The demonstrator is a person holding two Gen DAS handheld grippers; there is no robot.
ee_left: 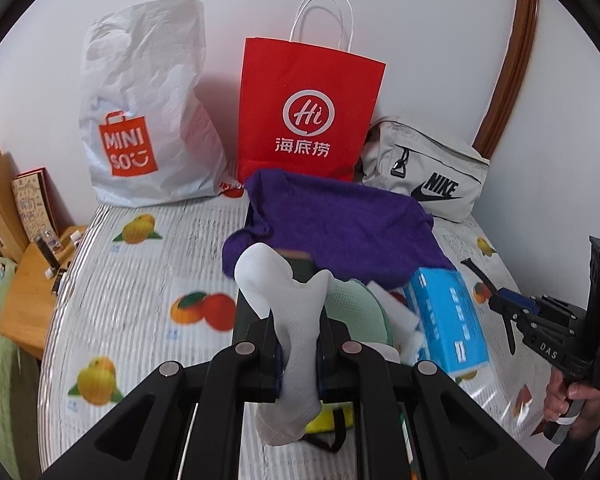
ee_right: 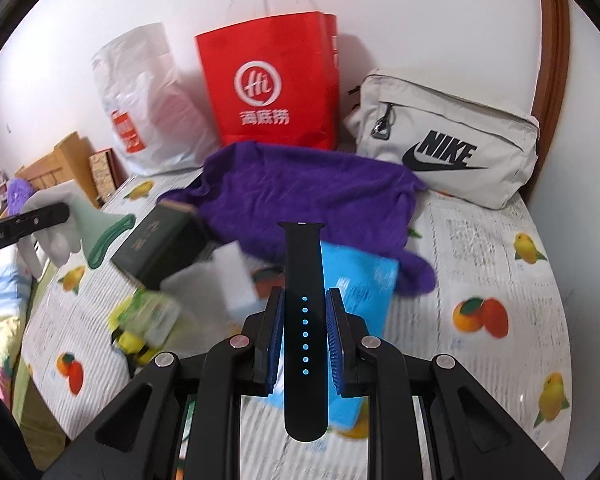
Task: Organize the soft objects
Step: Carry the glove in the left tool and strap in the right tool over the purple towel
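left wrist view: left claw pinches a white sock, right claw grips a black watch strap; both lifted, next carry toward bags beyond the claws

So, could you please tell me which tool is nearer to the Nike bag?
Right. The right tool, shut on a black watch strap, is up over the blue tissue pack before the Nike bag. The left tool, gripping a white sock, is farther left.
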